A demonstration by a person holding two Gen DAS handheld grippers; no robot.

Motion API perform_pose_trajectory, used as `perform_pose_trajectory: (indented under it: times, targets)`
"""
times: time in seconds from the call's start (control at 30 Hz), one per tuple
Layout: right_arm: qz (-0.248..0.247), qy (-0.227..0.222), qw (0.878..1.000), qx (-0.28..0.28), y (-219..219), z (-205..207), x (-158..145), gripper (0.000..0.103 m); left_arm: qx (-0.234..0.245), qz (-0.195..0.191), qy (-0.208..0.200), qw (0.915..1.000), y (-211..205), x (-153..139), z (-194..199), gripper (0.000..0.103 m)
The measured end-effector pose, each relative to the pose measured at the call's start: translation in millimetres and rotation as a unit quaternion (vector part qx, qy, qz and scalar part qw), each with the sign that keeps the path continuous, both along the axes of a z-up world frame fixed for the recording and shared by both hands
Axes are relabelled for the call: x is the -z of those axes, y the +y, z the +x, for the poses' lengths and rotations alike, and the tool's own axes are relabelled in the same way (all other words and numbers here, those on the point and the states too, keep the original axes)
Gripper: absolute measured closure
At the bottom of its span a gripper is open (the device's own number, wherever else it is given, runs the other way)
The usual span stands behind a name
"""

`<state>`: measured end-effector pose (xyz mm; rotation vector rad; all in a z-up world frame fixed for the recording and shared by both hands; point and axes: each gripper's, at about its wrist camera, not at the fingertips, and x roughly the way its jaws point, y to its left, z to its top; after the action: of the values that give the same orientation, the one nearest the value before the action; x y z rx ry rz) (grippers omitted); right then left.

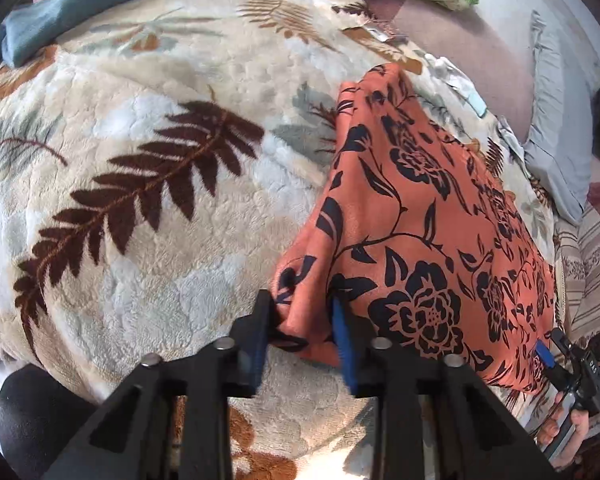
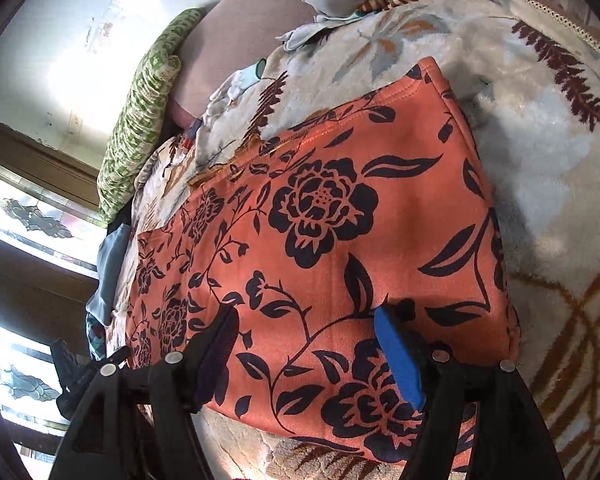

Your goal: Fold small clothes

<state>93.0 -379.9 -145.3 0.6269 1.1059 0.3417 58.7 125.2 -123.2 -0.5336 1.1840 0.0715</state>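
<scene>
bed with plush fern-print blanket (image 1: 140, 240), green pillow (image 2: 140, 112) by the wall, window at the side. orange floral garment (image 2: 340, 240) lies flat on the blanket. left tool (image 1: 302, 320) pinches a bunched corner; right tool (image 2: 304, 344) wide open, straddling the near edge.

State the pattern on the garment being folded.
Orange garment with black flowers and leafy vines; clearest in the right wrist view.

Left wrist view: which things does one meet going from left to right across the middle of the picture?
Brown fern leaf printed on the fleece blanket → orange floral garment → grey pillow.
</scene>
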Motion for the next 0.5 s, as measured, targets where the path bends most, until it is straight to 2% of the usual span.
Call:
perform_pose_trajectory:
  times: [0.03, 0.07, 0.13, 0.17, 0.2, 0.23, 0.27, 0.33, 0.4, 0.5]
  targets:
    - [-0.002, 0.0, 1.0, 0.0, 0.7, 0.1, -0.1, 0.029, -0.007, -0.02, -0.003, 0.9998, 2.5, -4.4, -1.0, 0.087]
    - [-0.004, 0.0, 1.0, -0.001, 1.1, 0.5, -0.7, 0.029, -0.013, -0.022, -0.019, 0.9995, 2.6, -15.3, -5.3, 0.087]
    - [-0.006, 0.001, 1.0, -0.002, 1.3, 0.6, -1.1, 0.029, -0.003, 0.02, -0.059, 0.9981, -8.4, -39.0, -14.0, 0.087]
    - [-0.005, 0.0, 1.0, -0.003, 1.2, 0.7, -0.5, 0.029, 0.001, 0.035, -0.058, 0.9977, -13.8, -39.7, -15.6, 0.087]
    - [-0.004, -0.001, 1.0, -0.004, 0.7, 0.4, 0.2, 0.029, 0.001, 0.042, -0.041, 0.9983, -15.4, -30.0, -12.7, 0.085]
    - [-0.003, -0.002, 1.0, -0.005, 0.2, 0.4, 1.1, 0.029, -0.002, 0.041, -0.004, 0.9991, -13.9, -9.8, -7.6, 0.083]
    - [-0.001, -0.003, 1.0, -0.005, 0.3, 0.2, 2.0, 0.029, -0.003, 0.025, 0.032, 0.9992, -9.4, 11.3, -2.2, 0.081]
    - [0.003, -0.004, 1.0, -0.005, -0.3, 0.4, 2.6, 0.029, -0.01, 0.011, 0.012, 0.9998, -3.1, 1.1, -3.5, 0.077]
    - [0.005, -0.003, 1.0, -0.007, -1.6, 0.3, 2.0, 0.029, -0.002, 0.034, -0.004, 0.9994, -4.6, -21.5, -0.7, 0.043]
    - [0.012, -0.007, 1.0, -0.012, -4.1, -0.8, 3.6, 0.029, 0.012, 0.052, -0.081, 0.9953, -4.7, -59.7, 15.1, 0.017]
